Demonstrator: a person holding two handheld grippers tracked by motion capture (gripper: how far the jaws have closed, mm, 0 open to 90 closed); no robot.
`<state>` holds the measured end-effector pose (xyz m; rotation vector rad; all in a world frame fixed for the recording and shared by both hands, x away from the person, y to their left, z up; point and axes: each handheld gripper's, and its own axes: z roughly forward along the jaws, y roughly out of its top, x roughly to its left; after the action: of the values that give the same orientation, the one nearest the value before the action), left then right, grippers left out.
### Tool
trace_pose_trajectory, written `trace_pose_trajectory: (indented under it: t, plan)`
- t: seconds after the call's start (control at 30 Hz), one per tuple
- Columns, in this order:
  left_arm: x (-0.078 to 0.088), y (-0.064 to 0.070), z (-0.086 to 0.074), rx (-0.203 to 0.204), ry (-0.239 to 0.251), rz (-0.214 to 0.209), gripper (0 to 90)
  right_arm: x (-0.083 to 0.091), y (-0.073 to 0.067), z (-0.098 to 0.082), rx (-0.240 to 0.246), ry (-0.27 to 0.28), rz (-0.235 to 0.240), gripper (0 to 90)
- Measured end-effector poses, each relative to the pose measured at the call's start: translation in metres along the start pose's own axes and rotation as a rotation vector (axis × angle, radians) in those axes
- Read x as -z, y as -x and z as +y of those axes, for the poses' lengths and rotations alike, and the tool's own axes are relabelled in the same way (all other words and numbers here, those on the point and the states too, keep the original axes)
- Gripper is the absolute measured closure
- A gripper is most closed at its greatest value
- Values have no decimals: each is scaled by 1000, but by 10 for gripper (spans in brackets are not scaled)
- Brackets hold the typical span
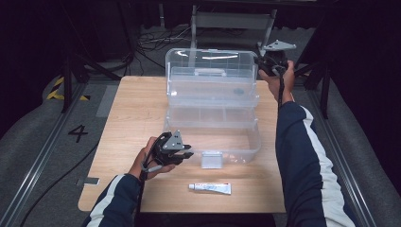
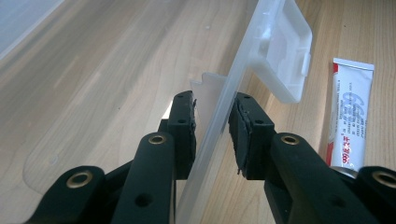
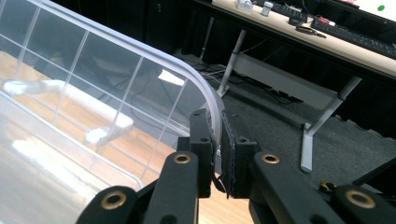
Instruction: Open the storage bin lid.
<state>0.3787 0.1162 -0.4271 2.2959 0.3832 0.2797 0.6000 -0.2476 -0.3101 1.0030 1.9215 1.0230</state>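
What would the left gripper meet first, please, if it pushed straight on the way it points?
Probably the latch: the left gripper straddles the box wall, and the latch sits just ahead along that wall.

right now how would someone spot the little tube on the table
Start at the clear plastic storage box standing open mid-table. Come to the table's near edge, below the box's front latch. The white tube lies flat there, alone, the only opaque printed item.

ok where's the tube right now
In the high view the tube lies flat near the table's front edge, just in front of the clear box's latch.
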Motion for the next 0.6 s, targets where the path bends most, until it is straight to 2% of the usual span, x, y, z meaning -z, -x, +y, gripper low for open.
trace_pose_trajectory:
  t: [0.6]
  plan:
    - [1,0,-1,-10,-4,8,713,-29,4,-7,-16,-47,-3,832]
